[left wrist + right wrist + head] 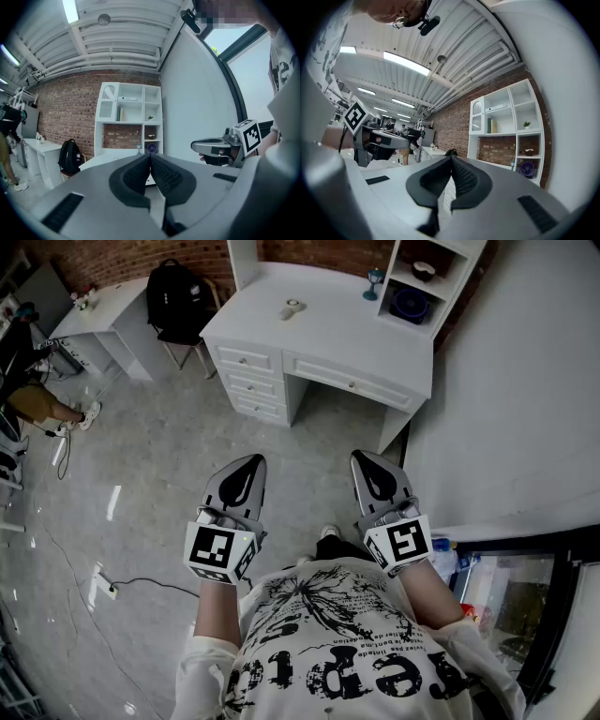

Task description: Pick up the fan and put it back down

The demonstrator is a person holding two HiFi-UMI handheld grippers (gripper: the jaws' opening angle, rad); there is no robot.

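Observation:
A small blue-purple fan (410,304) stands in the lower cubby of the white shelf unit on the white desk (328,329) ahead. The same fan (151,148) shows in the left gripper view, and the fan (527,168) shows in the right gripper view. My left gripper (246,465) and right gripper (367,460) are held side by side at chest height, well short of the desk, pointing roughly level. The left gripper (150,155) has its jaws pressed together with nothing between them. So does the right gripper (451,158).
On the desk top lie a small white object (292,308) and a blue goblet (375,282). A black backpack (178,292) sits on a chair between this desk and another white desk (103,306). A person (37,404) stands far left; a power strip (105,585) lies on the floor.

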